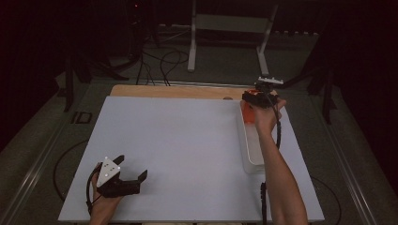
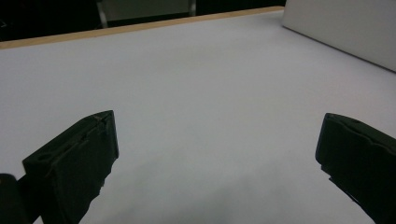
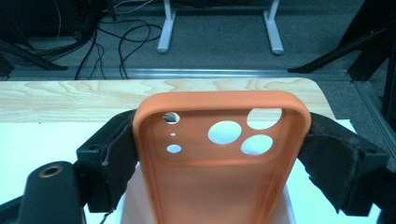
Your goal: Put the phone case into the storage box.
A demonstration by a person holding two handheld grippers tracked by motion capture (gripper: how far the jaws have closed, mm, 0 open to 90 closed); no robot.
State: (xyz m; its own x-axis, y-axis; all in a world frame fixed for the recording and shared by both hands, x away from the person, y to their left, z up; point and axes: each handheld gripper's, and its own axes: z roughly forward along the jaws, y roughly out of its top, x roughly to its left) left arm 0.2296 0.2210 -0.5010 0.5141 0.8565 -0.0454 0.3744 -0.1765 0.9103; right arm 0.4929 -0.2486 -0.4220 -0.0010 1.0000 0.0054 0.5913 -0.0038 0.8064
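In my right gripper [image 3: 219, 154] I hold an orange soft phone case with round camera holes [image 3: 219, 158]; the two black padded jaws press on its long sides, one on each side, so the case is pinched across its width. The open inside of the case faces the camera on that gripper, and its camera holes are at the far end. In the high view my right gripper [image 1: 256, 101] is at the far right part of the white table board [image 1: 178, 150], over the far end of a long white shallow tray [image 1: 251, 150] that lies along the right edge. My left gripper [image 1: 131, 171] is at the near left corner, low over the board, with its jaws spread wide and nothing between them.
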